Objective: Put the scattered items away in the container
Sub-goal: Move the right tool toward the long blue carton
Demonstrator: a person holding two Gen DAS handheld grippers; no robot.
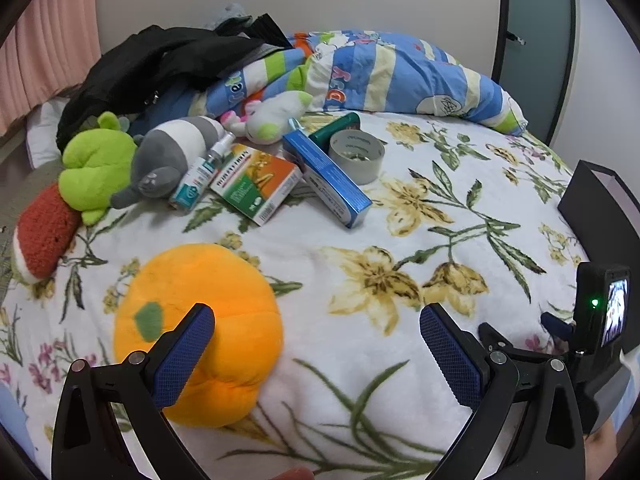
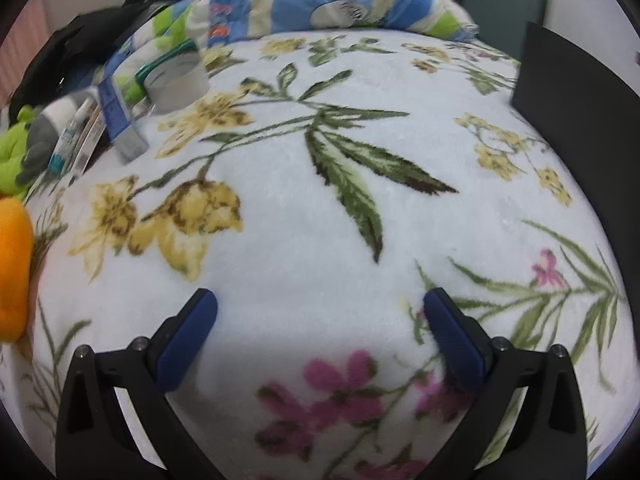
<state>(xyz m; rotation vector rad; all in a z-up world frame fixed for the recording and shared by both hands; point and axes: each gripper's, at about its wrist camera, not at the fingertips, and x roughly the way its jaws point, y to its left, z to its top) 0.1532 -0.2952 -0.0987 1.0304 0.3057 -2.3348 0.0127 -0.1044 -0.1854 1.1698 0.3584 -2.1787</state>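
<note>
My left tool is wide open and empty above the flowered bed blanket, its left finger over the orange plush pumpkin. My right tool is also wide open, holding nothing. Farther away lie the medicine boxes, tape roll and plush toys; the black container stands at the right

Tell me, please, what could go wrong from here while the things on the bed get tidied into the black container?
1. The orange plush pumpkin looks wider than the open left gripper, so a grasp may slip off.
2. The blue box leans against the tape roll; lifting either could shift the other.
3. The black container stands on soft blanket, so a dropped item may tip it.
</note>
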